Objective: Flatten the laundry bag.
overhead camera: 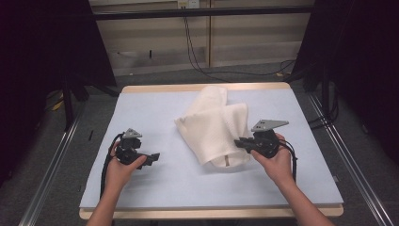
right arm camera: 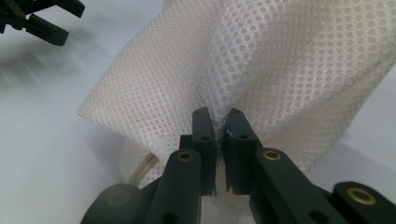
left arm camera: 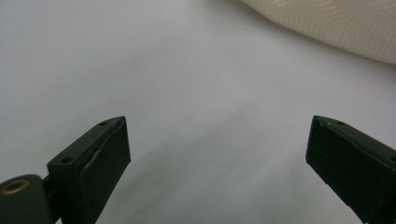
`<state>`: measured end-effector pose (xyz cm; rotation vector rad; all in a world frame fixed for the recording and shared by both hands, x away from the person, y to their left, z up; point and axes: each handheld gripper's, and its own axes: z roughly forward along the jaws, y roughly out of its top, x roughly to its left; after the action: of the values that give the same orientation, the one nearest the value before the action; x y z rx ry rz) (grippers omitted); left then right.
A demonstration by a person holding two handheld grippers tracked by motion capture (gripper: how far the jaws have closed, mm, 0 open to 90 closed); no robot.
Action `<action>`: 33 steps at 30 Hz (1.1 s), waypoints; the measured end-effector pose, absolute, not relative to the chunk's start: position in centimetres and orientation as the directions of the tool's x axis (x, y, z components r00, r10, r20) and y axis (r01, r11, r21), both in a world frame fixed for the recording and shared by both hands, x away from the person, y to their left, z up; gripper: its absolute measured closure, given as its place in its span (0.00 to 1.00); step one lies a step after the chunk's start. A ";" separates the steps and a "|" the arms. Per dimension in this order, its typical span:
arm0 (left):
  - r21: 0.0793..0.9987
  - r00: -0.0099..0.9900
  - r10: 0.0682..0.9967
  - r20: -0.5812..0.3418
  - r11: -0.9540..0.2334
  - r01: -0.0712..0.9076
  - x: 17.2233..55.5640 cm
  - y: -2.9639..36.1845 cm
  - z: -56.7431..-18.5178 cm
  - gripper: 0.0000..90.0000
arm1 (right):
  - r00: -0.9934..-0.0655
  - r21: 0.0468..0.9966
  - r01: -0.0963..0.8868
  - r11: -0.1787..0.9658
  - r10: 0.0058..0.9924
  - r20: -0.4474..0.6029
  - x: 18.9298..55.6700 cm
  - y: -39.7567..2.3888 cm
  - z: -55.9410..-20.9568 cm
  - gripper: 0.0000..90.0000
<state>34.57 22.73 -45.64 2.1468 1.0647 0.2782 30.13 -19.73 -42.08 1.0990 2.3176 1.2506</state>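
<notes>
Two grippers and one cloth on the pale blue table (overhead camera: 155, 103). At nine o'clock we hold the left gripper (overhead camera: 151, 159), jaws spread wide over bare surface, well apart from the cloth, with free room out to the table's left and near edges. At centre lies the white mesh cloth (overhead camera: 214, 125), folded and bunched. At three o'clock our right gripper (overhead camera: 239, 142) pinches the cloth's lower right edge, lifting a fold; open table remains beyond.

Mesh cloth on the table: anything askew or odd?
The mesh cloth lies rumpled and crooked across the table, one edge pinched up by the right hand-held gripper. No damage shows.
</notes>
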 end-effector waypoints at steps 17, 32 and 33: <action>0.699 0.686 0.710 -0.155 -0.412 0.584 34.5 20.3 -45.2 0.07 | -0.734 0.801 0.461 0.383 0.672 0.101 30.3 -15.2 -43.3 0.94; 0.737 0.755 0.626 -0.196 -0.414 0.534 34.1 17.4 -43.8 0.03 | -0.756 0.786 0.456 0.418 0.648 0.094 30.4 -13.1 -44.4 0.93; 0.744 0.768 0.609 -0.198 -0.417 0.522 34.1 17.0 -43.7 0.02 | -0.755 0.784 0.459 0.418 0.649 0.095 30.3 -13.0 -44.4 0.93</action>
<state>34.10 16.97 -43.71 2.1041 0.8431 0.1289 30.35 -13.04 -44.44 0.9744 2.4502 1.2476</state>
